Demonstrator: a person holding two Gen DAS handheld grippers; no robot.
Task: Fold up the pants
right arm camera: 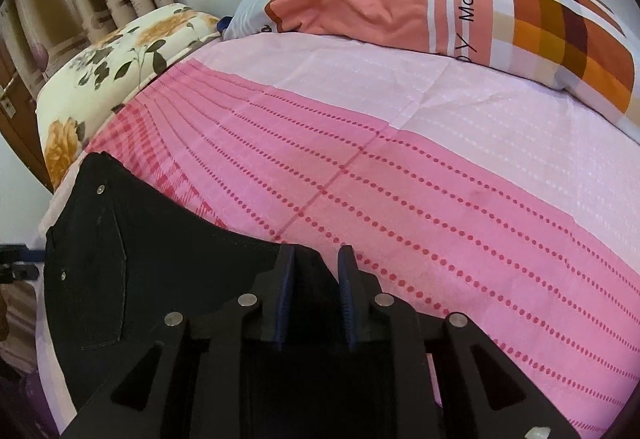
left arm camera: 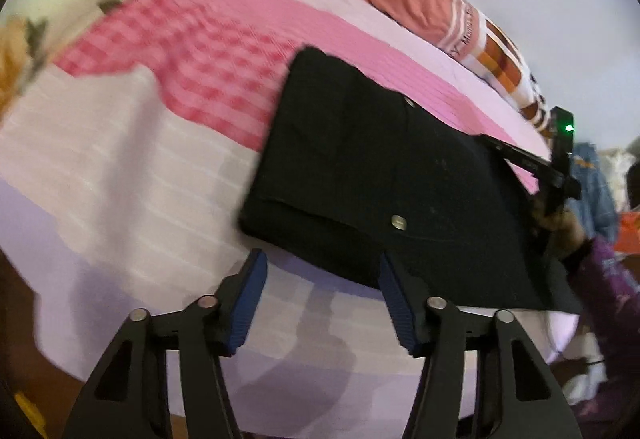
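Late fold step: pants [left arm camera: 360, 175] lie compact on bed [left arm camera: 120, 167]; left tool [left arm camera: 320, 303] gapes empty, right tool [right arm camera: 316, 303] straddles the pants' near edge, grip unclear; next, press flat.

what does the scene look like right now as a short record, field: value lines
garment: black pants, folded into a flat block, rivets showing
surface: pink patterned bedsheet
left gripper: open, at the pants' near edge; whether the right finger touches the cloth is unclear
right gripper: jaws narrowly apart with black cloth between them; grip not certain
background: orange plaid pillow and floral pillow along the bed's far side
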